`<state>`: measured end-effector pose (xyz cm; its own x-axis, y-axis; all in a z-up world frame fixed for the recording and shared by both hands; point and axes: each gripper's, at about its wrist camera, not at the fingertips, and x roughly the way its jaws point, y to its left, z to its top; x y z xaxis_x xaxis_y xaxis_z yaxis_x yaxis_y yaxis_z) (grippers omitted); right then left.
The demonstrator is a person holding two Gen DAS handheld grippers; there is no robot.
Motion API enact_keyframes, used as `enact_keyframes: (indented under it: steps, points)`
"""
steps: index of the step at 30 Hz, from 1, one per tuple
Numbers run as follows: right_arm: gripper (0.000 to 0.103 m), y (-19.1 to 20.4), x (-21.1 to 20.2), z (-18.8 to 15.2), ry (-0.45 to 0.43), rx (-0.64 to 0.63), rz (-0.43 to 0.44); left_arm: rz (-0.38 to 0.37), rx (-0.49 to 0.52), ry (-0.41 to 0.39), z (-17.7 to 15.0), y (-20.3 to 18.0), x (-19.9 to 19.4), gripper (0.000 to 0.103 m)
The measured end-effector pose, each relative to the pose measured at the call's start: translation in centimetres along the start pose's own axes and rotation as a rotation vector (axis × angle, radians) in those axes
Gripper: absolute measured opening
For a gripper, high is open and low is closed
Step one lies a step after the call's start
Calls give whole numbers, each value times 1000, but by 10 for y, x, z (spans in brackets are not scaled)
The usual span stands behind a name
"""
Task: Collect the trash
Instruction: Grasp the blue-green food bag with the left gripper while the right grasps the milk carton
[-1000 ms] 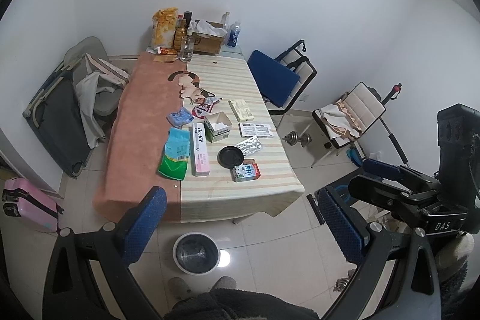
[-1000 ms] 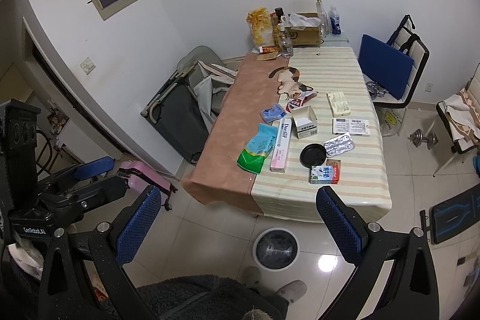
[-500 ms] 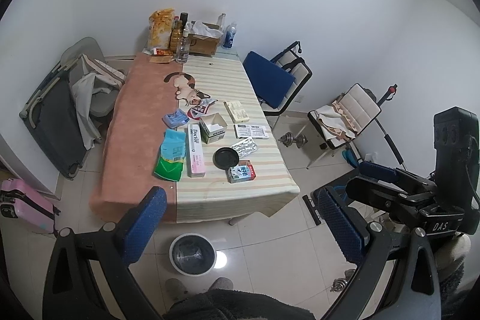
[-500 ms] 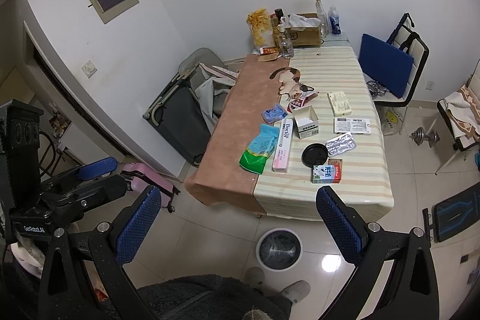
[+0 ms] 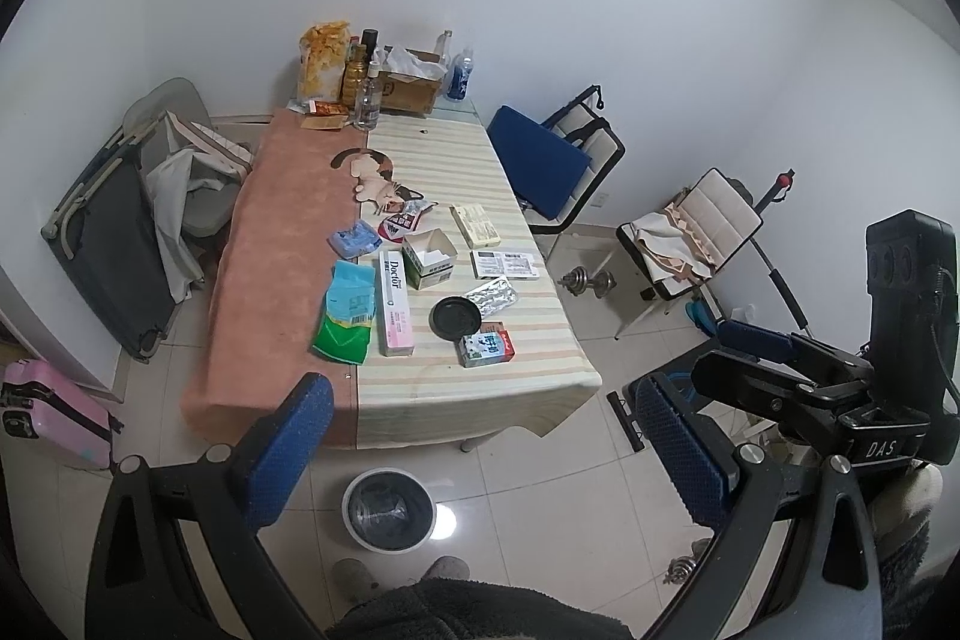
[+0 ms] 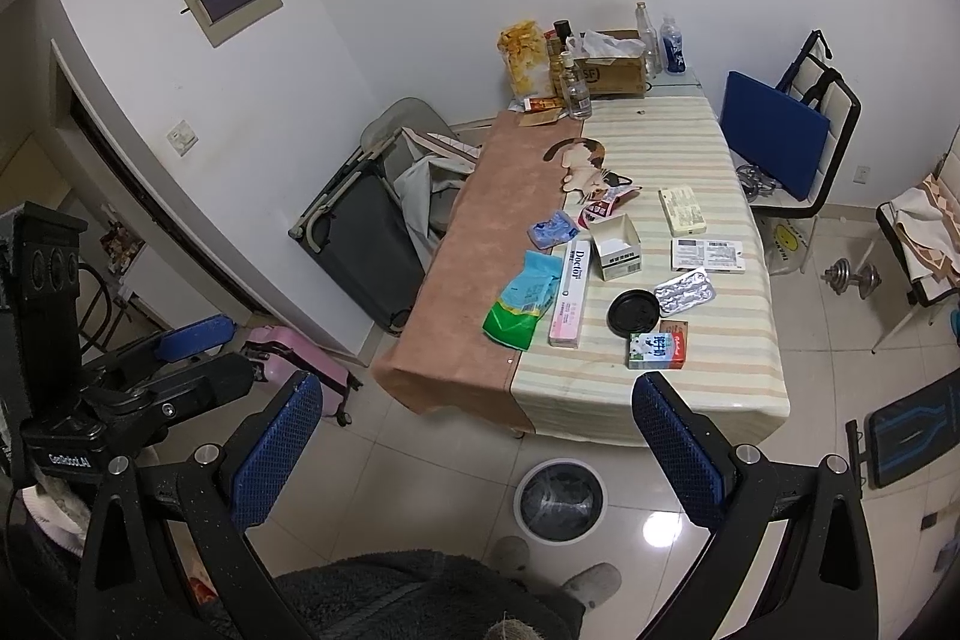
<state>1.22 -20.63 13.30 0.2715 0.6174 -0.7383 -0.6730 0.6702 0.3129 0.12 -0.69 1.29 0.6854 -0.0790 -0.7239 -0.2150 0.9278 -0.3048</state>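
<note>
A table (image 5: 420, 388) (image 6: 690, 400) holds scattered trash: a green and blue bag (image 5: 346, 311) (image 6: 523, 302), a pink "Doctor" box (image 5: 395, 303) (image 6: 572, 293), an open carton (image 5: 427, 258), a black lid (image 5: 456, 318) (image 6: 633, 311), a foil blister pack (image 5: 491, 293) (image 6: 684, 290), a small milk box (image 5: 486, 343) (image 6: 656, 349). A round bin (image 5: 388, 510) (image 6: 561, 500) stands on the floor before the table. My left gripper (image 5: 480, 448) and right gripper (image 6: 477, 454) are open, empty, high above the floor and well short of the table.
Bottles, a snack bag (image 5: 324, 61) and a cardboard box (image 5: 408, 85) stand at the table's far end. Chairs (image 5: 558, 160) stand to the right, a folded cot (image 5: 114, 232) and pink suitcase (image 5: 48, 418) to the left. Dumbbells (image 5: 585, 280) lie on the floor.
Both views have shifted slightly; the table sits a little lower and closer in the frames. Both grippers stay open and empty.
</note>
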Motion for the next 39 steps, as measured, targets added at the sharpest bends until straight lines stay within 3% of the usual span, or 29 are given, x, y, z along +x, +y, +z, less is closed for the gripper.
enact_keyframes:
  steps: [16,19,21,28,33,37,39]
  points:
    - [103,9,9,-3,0,15,-14,-15,-7,19,0,19,0,103]
    - [103,4,18,0,-7,64,-37,79,11,11,5,27,11,103]
    - [103,-2,28,2,-10,100,-96,146,26,3,10,35,25,103]
    - [103,-60,95,5,57,269,-266,353,10,63,27,92,114,103]
    - [103,-136,183,5,193,375,-387,430,-48,210,27,134,198,103]
    - [103,-205,281,-3,331,415,-475,513,-47,335,22,154,278,103]
    - [103,-226,321,-11,410,408,-486,509,-64,406,18,163,313,103]
